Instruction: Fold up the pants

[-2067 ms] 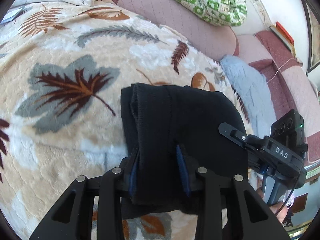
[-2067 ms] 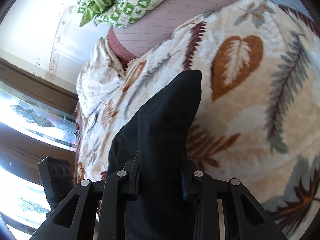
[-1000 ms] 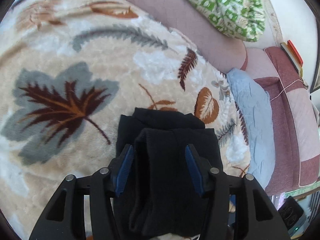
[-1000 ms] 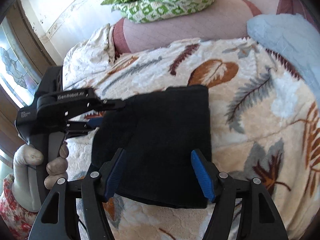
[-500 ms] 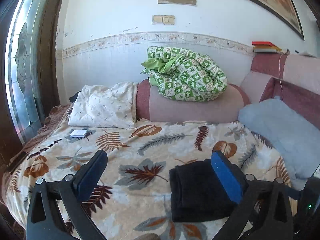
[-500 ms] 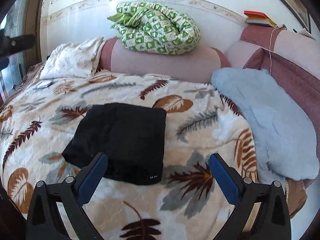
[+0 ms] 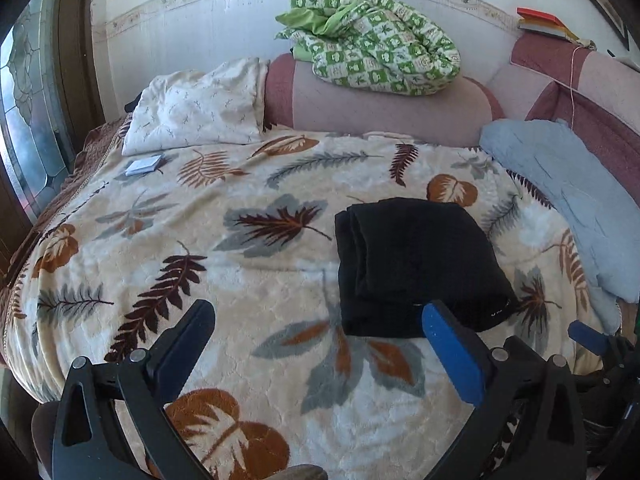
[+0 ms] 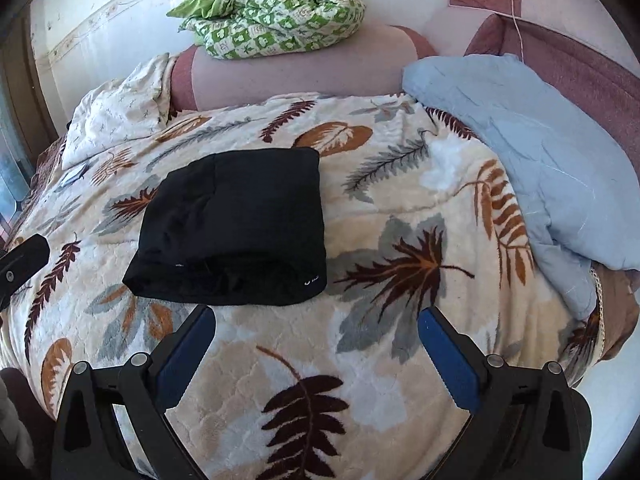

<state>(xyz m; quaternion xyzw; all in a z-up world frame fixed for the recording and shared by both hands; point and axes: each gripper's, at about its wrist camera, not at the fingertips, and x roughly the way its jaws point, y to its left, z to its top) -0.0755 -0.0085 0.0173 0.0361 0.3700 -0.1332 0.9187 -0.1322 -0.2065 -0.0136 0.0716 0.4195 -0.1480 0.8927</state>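
Item: black pants (image 8: 236, 224), lying compactly folded on bed blanket (image 8: 400, 380); folding appearing complete. Left hand-held gripper (image 7: 320, 344) and right hand-held gripper (image 8: 316, 344) gaping wide, holding nothing.

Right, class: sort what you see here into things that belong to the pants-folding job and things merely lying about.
Part of the job:
black pants, folded on the leaf blanket
left gripper, open
right gripper, open

Lying about:
green quilt
white pillow
blue quilt
books
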